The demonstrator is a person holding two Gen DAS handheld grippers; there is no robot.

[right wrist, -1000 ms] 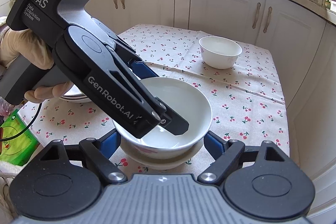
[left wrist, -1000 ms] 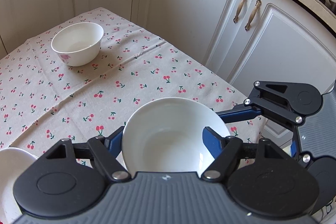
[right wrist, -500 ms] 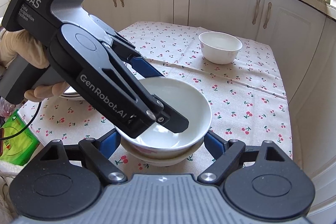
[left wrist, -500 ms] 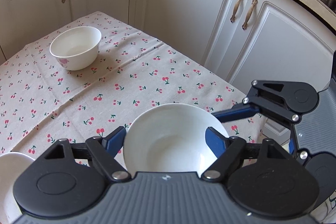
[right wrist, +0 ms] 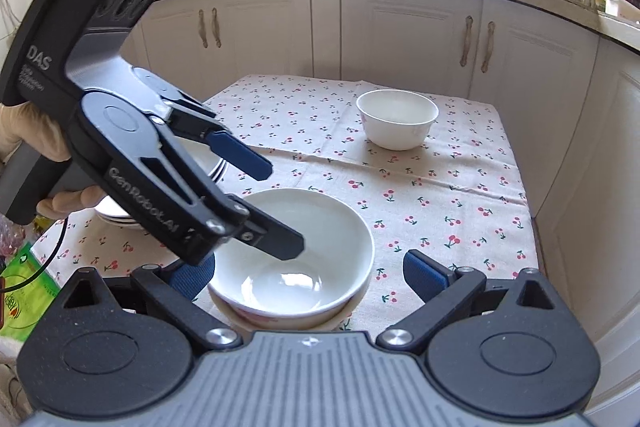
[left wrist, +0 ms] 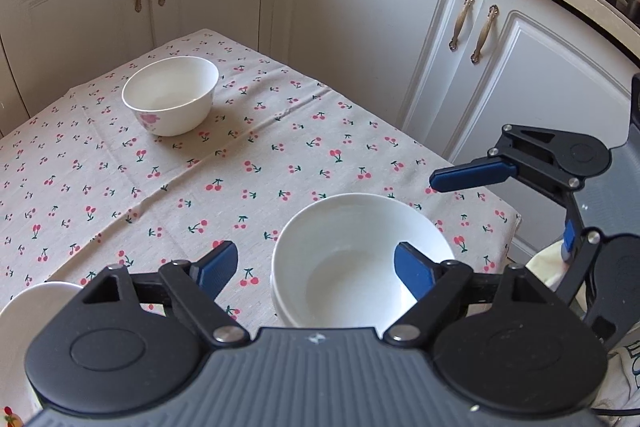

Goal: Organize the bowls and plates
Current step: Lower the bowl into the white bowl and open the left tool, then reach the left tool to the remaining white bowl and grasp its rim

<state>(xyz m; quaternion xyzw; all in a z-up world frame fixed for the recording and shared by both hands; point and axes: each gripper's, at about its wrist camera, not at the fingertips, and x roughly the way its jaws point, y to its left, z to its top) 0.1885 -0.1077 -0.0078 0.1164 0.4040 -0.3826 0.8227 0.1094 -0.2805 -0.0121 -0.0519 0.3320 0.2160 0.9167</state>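
**A:** Looking down the right wrist view, what sits nearest the lens?

**B:** A wide white bowl [right wrist: 294,259], low in the centre of the frame. It rests nested on another dish [right wrist: 288,321], of which only the rim shows beneath it. Both stand on the cherry-print tablecloth [right wrist: 420,187].

**A:** And the right gripper [right wrist: 308,277]?

**B:** Released. Its jaws are opening, and the blue pads stand clear on either side of the bowl, which lies between them untouched.

**A:** What about the left gripper [right wrist: 282,209]?

**B:** It reaches in from the upper left of that frame, held by a gloved hand [right wrist: 36,143]. Its jaws are opening too. One finger [right wrist: 276,237] hangs over the bowl's inside; the other, blue-padded one sits higher, over the cloth. In the left wrist view the left gripper [left wrist: 316,267] straddles the bowl's [left wrist: 360,263] left rim, one pad inside, one outside, neither pressing on it.

**A:** Anything else on the table?

**B:** A smaller, deeper white bowl [right wrist: 396,119] stands well apart, toward the upper right of the right wrist frame; in the left wrist view it [left wrist: 172,95] sits upper left and bears a pink flower mark. A stack of white plates [right wrist: 120,215] lies at mid-left, partly hidden behind the left gripper.

**A:** And behind?

**B:** White cabinet doors [right wrist: 420,35] fill the upper part of the frame.
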